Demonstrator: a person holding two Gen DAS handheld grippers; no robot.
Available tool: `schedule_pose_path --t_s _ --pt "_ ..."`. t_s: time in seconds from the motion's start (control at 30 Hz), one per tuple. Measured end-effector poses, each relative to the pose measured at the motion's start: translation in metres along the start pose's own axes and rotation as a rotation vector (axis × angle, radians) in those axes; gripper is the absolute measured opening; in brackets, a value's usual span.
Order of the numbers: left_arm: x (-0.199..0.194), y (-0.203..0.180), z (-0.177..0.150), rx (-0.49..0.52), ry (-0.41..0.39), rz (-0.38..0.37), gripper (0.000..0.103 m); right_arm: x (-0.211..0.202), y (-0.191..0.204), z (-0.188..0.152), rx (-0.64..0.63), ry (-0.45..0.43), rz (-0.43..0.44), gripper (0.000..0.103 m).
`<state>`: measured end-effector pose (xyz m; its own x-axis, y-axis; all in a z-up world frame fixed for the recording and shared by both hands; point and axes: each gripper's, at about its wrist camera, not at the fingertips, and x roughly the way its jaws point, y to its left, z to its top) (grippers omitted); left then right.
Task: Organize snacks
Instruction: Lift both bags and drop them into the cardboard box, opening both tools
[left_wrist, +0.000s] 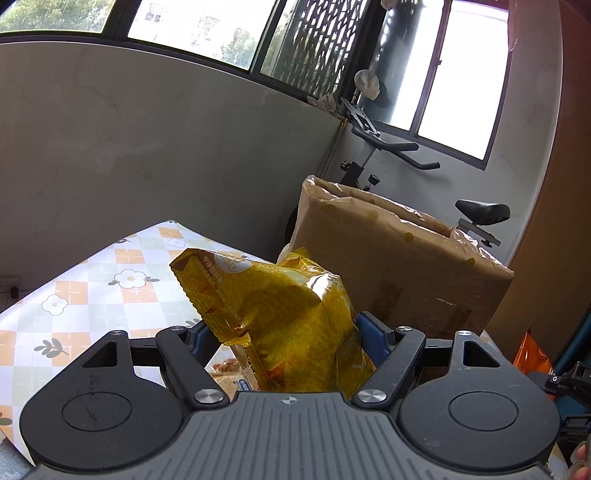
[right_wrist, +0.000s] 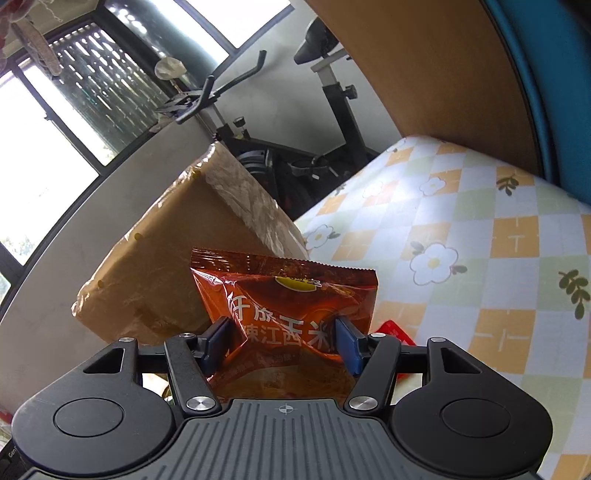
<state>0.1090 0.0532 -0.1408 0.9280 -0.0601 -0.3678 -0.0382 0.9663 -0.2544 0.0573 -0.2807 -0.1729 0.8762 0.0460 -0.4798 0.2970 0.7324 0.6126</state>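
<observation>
The left gripper (left_wrist: 284, 334) has its blue pads closed on a crinkled yellow foil snack bag (left_wrist: 280, 306), which is held clear above the table with the orange-and-green checked floral cloth (left_wrist: 92, 280); its puffed body fills the gap between the jaws. The bag's long axis runs away from the camera and upward, its serrated sealed end tipped to the upper left, away from the tall brown cardboard box wrapped in clear plastic (left_wrist: 388, 266) that stands just beyond it on the right. The right gripper (right_wrist: 284, 339) pinches a glossy orange-red snack packet with white Chinese lettering (right_wrist: 288, 306) at mid-body, so the foil puckers between the pads. This packet stands nearly upright, long axis vertical, its crimped top edge up and its printed face toward the camera, with the same box behind it to the left. The step looks like carrying both packs toward the box; to do it well, keep each grip firm but light enough not to crush the contents, and bring each bag over the box's open top end-first.
</observation>
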Motion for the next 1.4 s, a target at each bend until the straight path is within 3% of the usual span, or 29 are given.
schedule_pose_path --t_s 0.27,0.47,0.87,1.03,1.4 --pt "-0.013 -0.008 0.027 0.031 -0.082 -0.035 0.079 -0.023 0.028 0.042 -0.091 -0.113 0.073 0.057" --pt "-0.019 -0.025 0.057 0.068 -0.155 -0.083 0.079 -0.026 0.055 0.079 -0.143 -0.150 0.152 0.057" --pt "0.030 -0.079 0.114 0.150 -0.216 -0.145 0.079 0.036 0.119 0.150 -0.181 -0.196 0.318 0.057" --pt "0.069 -0.088 0.122 0.149 -0.147 -0.157 0.079 0.091 0.130 0.169 -0.129 -0.162 0.368 0.057" --pt "0.147 -0.091 0.120 0.195 0.020 -0.146 0.079 0.167 0.122 0.160 -0.054 -0.046 0.281 0.057"
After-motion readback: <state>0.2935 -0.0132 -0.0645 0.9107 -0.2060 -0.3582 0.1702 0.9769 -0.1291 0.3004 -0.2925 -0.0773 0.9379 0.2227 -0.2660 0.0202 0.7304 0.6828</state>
